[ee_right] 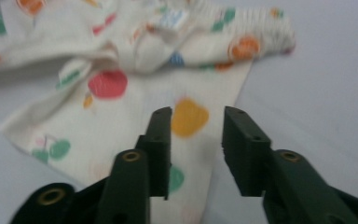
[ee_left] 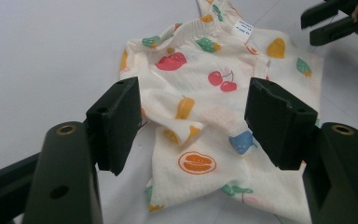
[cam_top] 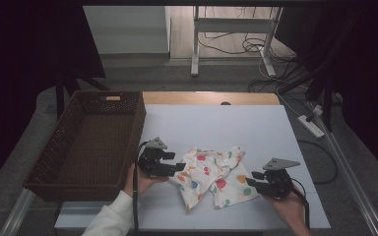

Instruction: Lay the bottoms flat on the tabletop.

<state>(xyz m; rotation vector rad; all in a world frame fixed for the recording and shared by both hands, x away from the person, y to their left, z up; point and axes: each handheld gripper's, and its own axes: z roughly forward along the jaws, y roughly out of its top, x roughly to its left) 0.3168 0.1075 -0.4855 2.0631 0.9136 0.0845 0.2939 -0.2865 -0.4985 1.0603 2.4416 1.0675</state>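
A small cream garment [cam_top: 214,174] printed with coloured fruit lies crumpled on the white table top [cam_top: 216,128]. My left gripper [cam_top: 179,167] sits at its left edge. In the left gripper view the garment [ee_left: 205,93] spreads out beyond my left gripper [ee_left: 193,112], whose jaws stand wide open and hold nothing. My right gripper [cam_top: 251,180] is at the garment's right corner. In the right gripper view my right gripper [ee_right: 196,135] is open with a narrower gap, low over the edge of the cloth [ee_right: 121,84] by a yellow fruit print. The right gripper [ee_left: 335,21] also shows far off in the left gripper view.
A brown wicker basket [cam_top: 49,162] stands at the table's left side, close to my left hand. The wooden table edge [cam_top: 211,97] runs along the back. Beyond it are a desk frame [cam_top: 234,29] and cables on the floor.
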